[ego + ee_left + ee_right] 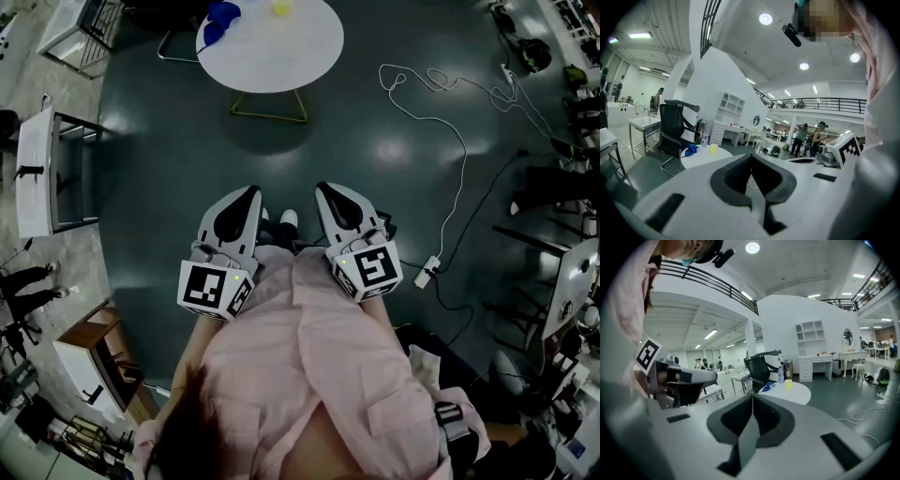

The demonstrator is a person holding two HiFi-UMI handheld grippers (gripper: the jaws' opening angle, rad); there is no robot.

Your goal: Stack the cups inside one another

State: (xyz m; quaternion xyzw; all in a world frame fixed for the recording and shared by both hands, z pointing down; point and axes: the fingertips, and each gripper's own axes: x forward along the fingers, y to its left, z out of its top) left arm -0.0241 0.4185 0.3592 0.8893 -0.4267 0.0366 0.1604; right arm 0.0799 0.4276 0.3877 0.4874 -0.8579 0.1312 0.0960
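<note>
The left gripper (254, 190) and right gripper (322, 187) are hovering side by side near the person's body, both clenched tight on nothing. The yellow cup (281, 7) and blue cup (221, 19) are sitting on the far round table (281, 58).

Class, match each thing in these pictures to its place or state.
Things:
1 yellow cup
2 white cable
3 right gripper
4 black chair

Places or states:
A lies on the dark floor
B fingers shut, nothing between them
C stands beside the round white table
D stands on top of that table

Pairs: 1-D, 2-A, 3-B, 4-C
</note>
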